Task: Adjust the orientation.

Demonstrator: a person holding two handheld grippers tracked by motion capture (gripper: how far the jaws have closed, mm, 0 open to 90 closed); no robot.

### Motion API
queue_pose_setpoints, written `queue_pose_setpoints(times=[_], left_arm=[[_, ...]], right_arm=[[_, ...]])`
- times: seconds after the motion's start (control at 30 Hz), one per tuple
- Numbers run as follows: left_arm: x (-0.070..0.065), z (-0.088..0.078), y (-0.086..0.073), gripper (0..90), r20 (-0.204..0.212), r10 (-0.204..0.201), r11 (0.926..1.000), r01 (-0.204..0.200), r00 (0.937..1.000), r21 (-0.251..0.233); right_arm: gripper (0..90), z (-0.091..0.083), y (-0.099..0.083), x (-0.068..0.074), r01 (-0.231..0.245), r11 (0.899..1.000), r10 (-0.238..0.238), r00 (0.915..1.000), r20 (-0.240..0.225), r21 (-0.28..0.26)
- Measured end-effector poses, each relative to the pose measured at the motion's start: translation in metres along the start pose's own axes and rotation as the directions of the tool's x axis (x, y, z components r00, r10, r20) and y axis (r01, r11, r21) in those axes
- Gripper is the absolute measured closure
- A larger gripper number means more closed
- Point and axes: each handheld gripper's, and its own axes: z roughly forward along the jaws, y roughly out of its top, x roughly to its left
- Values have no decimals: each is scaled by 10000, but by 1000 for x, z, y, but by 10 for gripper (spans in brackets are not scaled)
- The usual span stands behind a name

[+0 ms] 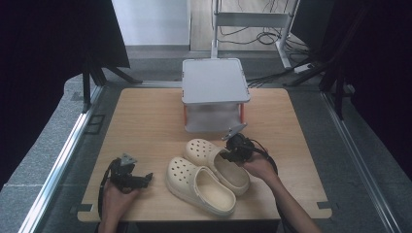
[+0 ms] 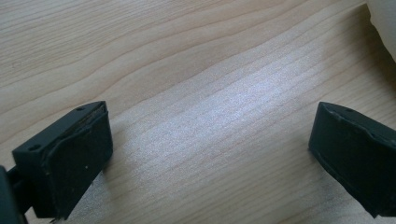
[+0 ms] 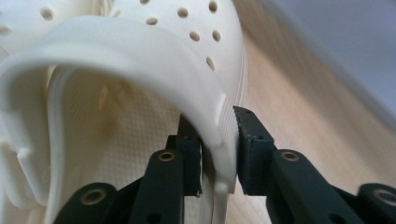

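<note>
Nearest, at the table's front left: left gripper (image 1: 144, 178) held low over bare wood in the person's left hand (image 1: 118, 194), jaws spread wide apart with nothing between them. Seen along those jaws in the left gripper view (image 2: 210, 144): plain wood grain of the table (image 2: 196, 70) ahead, and a sliver of cream shoe (image 2: 385, 23) off beyond the right-hand jaw, at the far upper corner.

Just past that gripper, to its right in the high view: near clog (image 1: 198, 184), cream, perforated toe, lying sole down on the table (image 1: 141, 121), apart from the left jaws.

Next, touching alongside it: far clog (image 1: 219, 163), same cream colour, toe pointing away toward the rear left. Right gripper (image 1: 228, 156) on its outer side wall, held in the right hand (image 1: 261, 167), cable trailing back along the forearm. In the right gripper view (image 3: 218, 149): one jaw inside the shoe opening, the other outside, side wall of the far clog (image 3: 140, 51) sandwiched between the pads, clamped on that wall, though only lightly by the look of it.

Farther back, beyond the right gripper: small grey-topped rack (image 1: 215, 80) with orange uprights, standing at the table's rear middle, well apart from both clogs.
</note>
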Motion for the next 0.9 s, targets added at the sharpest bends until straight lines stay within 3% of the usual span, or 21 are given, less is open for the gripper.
queue_pose_setpoints(times=[0.13, 0.33, 0.5, 0.67, 0.83, 0.9], left_arm=[[0, 0, 0, 0, -2, 29, 10000, -29, 10000, 1], [0, 0, 0, 0, -9, 14, 10000, -14, 10000, -14], [0, 0, 0, 0, 9, -25, 10000, 25, 10000, -7], [0, 0, 0, 0, 21, -34, 10000, 34, 10000, -5], [0, 0, 0, 0, -3, -2, 10000, 2, 10000, -4], [0, 0, 0, 0, -1, -4, 10000, 4, 10000, -2]], right_arm=[[446, -12, -2, -8, -775, 9934, 745, 9965, -378, -851], [203, -40, -5, -5, -536, 9883, 535, 9986, -45, -1429], [126, -54, -15, 6, -248, 9912, 252, 9997, 18, -1298], [17, -61, -26, 16, -523, 9891, 396, 9948, -936, -1377], [0, -56, -31, 30, -347, 9916, 139, 9865, -1633, -1250], [0, -52, -31, 38, -100, 9947, -76, 9856, -1690, -1026]])
